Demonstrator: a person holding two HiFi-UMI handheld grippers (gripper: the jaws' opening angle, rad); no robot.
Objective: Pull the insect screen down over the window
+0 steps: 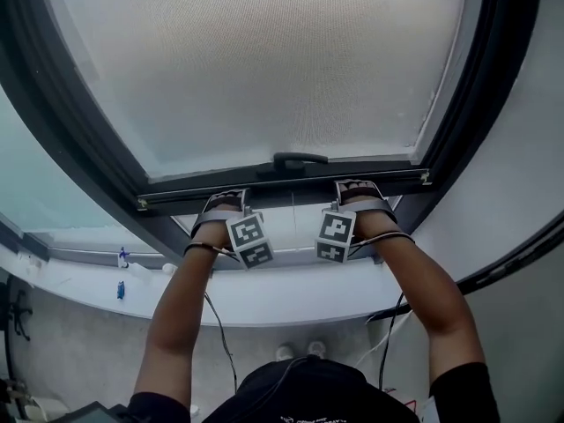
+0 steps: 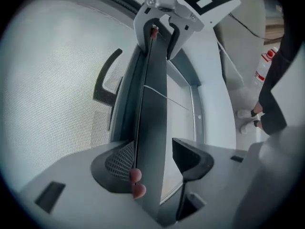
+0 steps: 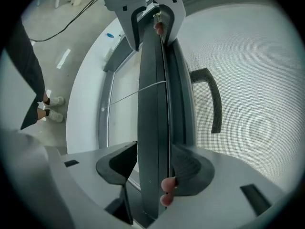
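Screen bar loose in left tool

The head view sits above and behind the left gripper and the right gripper, well back from the pull bar. It faces the bar squarely, so the insect screen fills the picture beyond the bar and the floor lies on the near side. The left gripper view rides on the left gripper, right against the bar, and looks lengthwise along it to the right gripper at the far end. The right gripper view mirrors it, looking back along the bar, so the two face each other. All three views share the bar, its handle and the screen beside it.
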